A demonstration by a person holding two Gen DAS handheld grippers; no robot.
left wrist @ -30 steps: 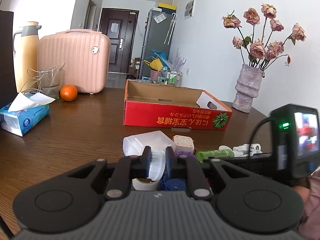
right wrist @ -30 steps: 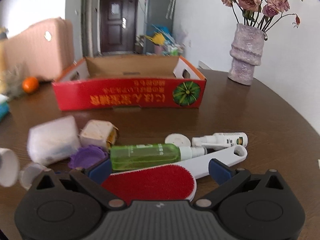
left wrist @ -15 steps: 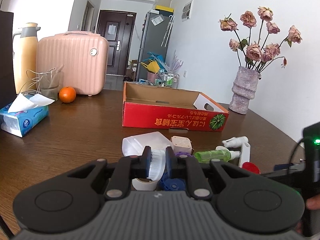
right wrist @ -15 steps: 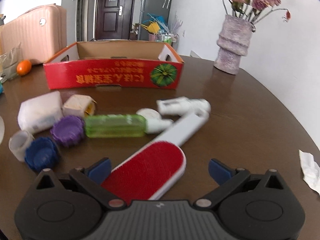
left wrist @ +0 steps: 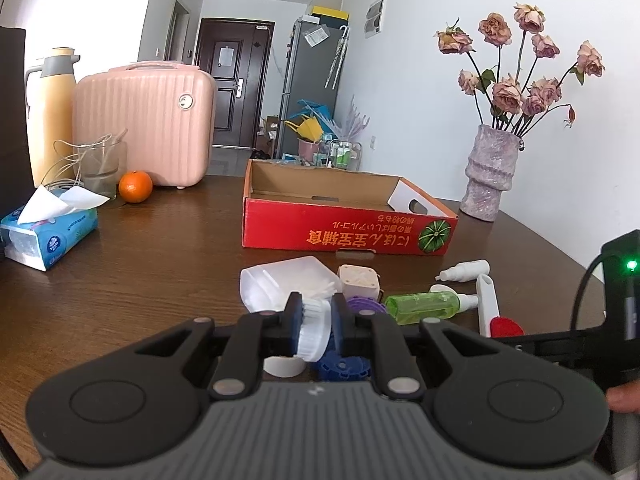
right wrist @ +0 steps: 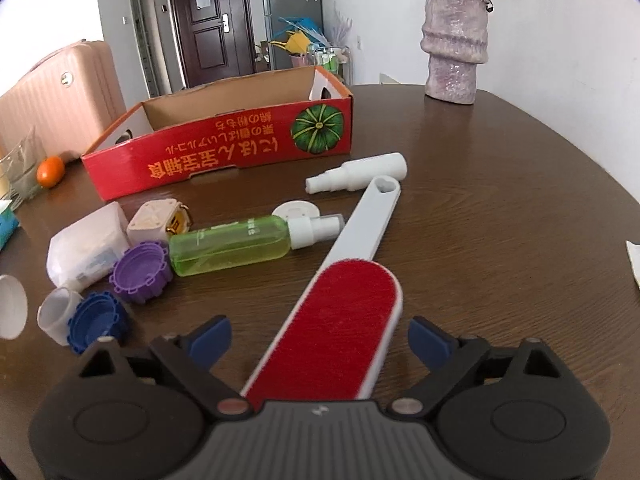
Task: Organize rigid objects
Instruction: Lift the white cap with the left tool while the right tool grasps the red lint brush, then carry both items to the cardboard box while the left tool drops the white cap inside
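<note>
The right gripper's fingers have narrowed around the lint brush.

A red-faced lint brush with a long white handle lies flat and slantwise on the tabletop, in front of the empty red cardboard box. Nearer the box lie a green spray bottle, a white spray bottle, purple and blue caps.

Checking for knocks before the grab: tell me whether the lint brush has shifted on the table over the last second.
Yes. The lint brush has swung: its handle end now lies beside the small white spray bottle, with the brush angled more steeply toward the red cardboard box.
</note>
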